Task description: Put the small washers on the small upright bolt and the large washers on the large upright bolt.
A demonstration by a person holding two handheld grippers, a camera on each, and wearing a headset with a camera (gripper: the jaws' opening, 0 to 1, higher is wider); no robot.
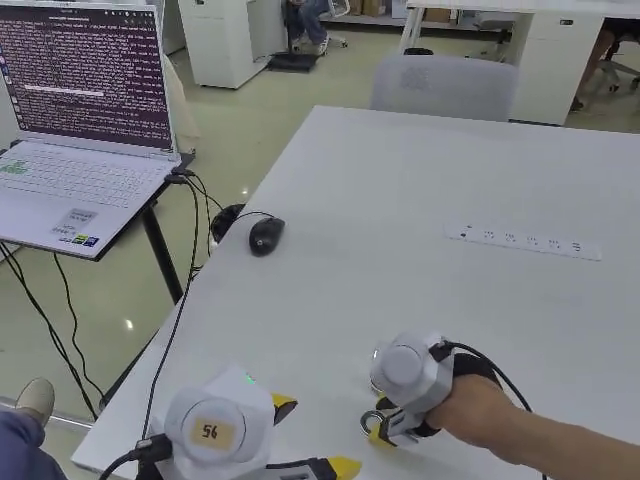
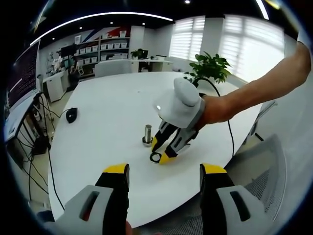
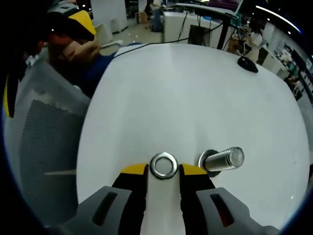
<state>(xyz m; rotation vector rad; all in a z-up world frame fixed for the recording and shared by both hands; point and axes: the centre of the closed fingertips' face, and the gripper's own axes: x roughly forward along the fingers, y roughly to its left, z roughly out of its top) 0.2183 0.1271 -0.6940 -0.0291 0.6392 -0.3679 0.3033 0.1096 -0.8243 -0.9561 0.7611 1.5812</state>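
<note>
The right gripper (image 3: 164, 174) is pinching a steel washer (image 3: 164, 165) by its rim between its yellow-tipped jaws, close to the near edge of the white worktop (image 1: 400, 200). Its own view is looking down through the washer's open hole. Just beside the washer, and apart from it, an upright bolt (image 3: 223, 159) is standing on its wider base. The left gripper view is showing that bolt from the side, behind the washer, with the person's hand (image 2: 215, 108) wrapped round the right gripper. In the head view the right gripper's rounded body is covering the bolt, and the washer is peeking out beneath it as a small ring. The left gripper (image 2: 165, 171) is hovering by the near left corner, jaws spread wide and holding nothing. Whether the washer is touching the worktop is hard to judge, and whether the bolt is the large or the small one cannot be told. A computer mouse (image 1: 266, 235) is lying by the left edge, and a power strip (image 1: 525, 241) is lying toward the right edge.
</note>
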